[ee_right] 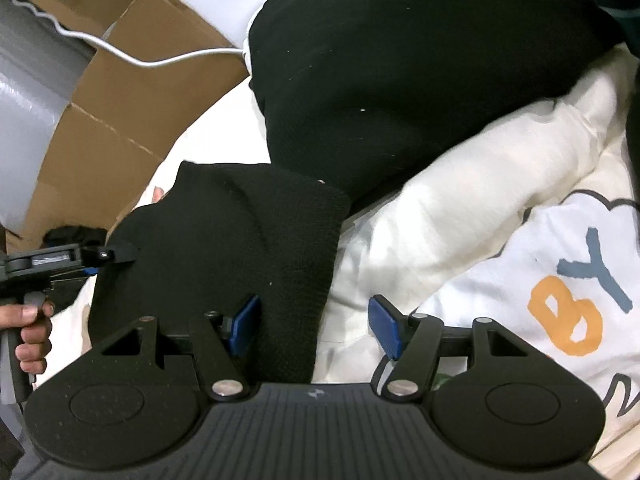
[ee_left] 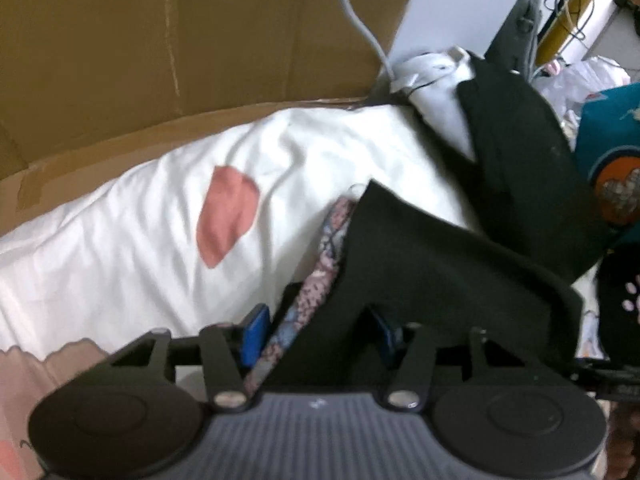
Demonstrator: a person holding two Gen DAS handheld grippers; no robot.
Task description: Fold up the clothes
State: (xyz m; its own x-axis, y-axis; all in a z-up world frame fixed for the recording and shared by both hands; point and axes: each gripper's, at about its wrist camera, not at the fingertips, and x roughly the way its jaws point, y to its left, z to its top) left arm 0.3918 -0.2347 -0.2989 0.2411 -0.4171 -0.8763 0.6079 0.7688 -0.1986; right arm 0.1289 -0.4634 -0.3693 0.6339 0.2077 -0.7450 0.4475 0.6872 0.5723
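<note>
The black garment lies on the white bedding — a knitted, folded-over piece with more black cloth bunched behind it.

The left gripper points down into it; black fabric and a strip of patterned cloth fill the gap between its blue pads, but I cannot tell whether the pads press on them.

The right gripper stands open, its 2 blue pads well apart. The garment's edge lies between them, against the left pad, clear of the right one.

A hand holds the left gripper's grip at the picture's left edge. Cardboard stands behind the bedding, and a grey cable runs across it.
</note>
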